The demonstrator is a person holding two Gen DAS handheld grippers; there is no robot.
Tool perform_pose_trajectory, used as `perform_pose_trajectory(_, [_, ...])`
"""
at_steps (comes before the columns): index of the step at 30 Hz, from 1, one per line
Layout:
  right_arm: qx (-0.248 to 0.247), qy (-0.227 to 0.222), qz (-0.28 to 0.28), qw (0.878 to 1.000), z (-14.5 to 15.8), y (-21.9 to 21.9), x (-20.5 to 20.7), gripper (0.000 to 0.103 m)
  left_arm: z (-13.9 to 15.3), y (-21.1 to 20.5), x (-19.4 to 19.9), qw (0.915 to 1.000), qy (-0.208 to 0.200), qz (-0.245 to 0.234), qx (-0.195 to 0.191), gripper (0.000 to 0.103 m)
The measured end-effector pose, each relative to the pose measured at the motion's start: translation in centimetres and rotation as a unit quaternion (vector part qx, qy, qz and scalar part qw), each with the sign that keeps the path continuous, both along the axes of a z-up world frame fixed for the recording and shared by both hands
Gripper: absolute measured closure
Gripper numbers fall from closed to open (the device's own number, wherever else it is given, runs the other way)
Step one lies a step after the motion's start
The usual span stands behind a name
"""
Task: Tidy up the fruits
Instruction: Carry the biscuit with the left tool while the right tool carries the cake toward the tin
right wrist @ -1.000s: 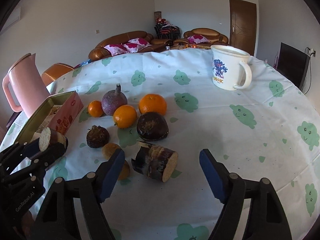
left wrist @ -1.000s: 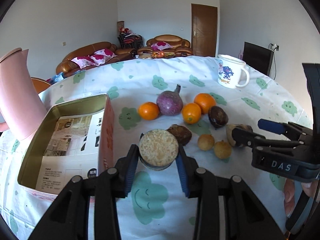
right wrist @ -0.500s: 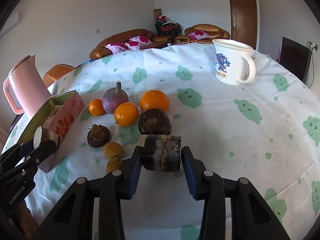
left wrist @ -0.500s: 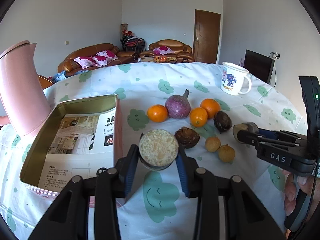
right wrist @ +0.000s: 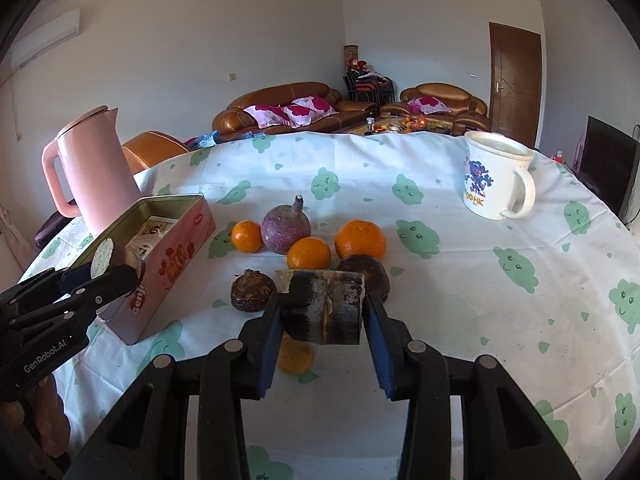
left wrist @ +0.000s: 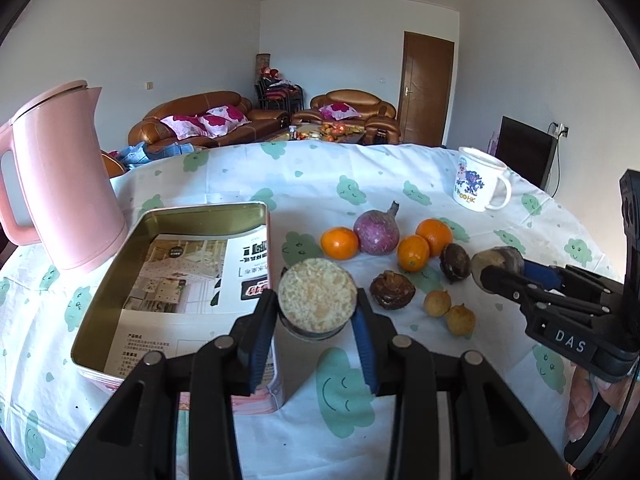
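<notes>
Since a second ago our right gripper (right wrist: 322, 320) has closed its jaws onto the dark cut stalk piece (right wrist: 324, 306) that lay loose on the cloth, and that piece now sits clear of the table, clamped across its ends; our left gripper (left wrist: 316, 316) shows the same hold on its round cut piece (left wrist: 317, 301), pale face up, while the open tin (left wrist: 120, 288) has slid nearer into the left of its view; both pairs of jaws are narrow, each pressed on its own piece.

We judge the step in hand to be carrying both pieces into the tin, which stands at the table's left beside the pink kettle (left wrist: 60, 176); the oranges (right wrist: 360, 239), the purple bulb (right wrist: 285, 229) and the small brown fruits (right wrist: 253, 290) still lie in a loose cluster on the cloth.

To do it well we should lift high enough to clear the tin's near wall; bring the left piece in first, since it hangs just beside the rim; keep the right one level so it cannot swivel between the pads; let go only once each rests low over the paper lining.
</notes>
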State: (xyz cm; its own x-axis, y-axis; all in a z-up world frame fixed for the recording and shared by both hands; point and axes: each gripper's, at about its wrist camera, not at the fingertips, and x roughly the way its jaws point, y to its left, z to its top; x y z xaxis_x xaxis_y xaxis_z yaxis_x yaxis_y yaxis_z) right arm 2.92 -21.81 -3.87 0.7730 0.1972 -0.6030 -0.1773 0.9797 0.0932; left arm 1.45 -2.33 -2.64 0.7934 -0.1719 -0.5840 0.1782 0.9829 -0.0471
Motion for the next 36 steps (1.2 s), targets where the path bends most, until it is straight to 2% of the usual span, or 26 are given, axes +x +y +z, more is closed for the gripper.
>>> perform_pose_trajectory(12, [-0.01, -0.029, 0.047, 0.998, 1.3, 2.7, -0.3, 0.061, 0.7, 1.6, 0.2, 0.9998, -0.006, 0.021, -0.002, 0.064])
perform_pose_trajectory(24, [-0.004, -0.066, 0.061, 0.996, 3.0, 3.8, -1.0, 0.062, 1.3, 2.2, -0.1, 0.9993, -0.019, 0.033, 0.002, 0.064])
perform_pose_trajectory(36, [-0.005, -0.084, 0.077, 0.994, 3.9, 4.9, -0.8, 0.062, 2.0, 2.9, -0.2, 0.9985, -0.031, 0.043, 0.016, 0.064])
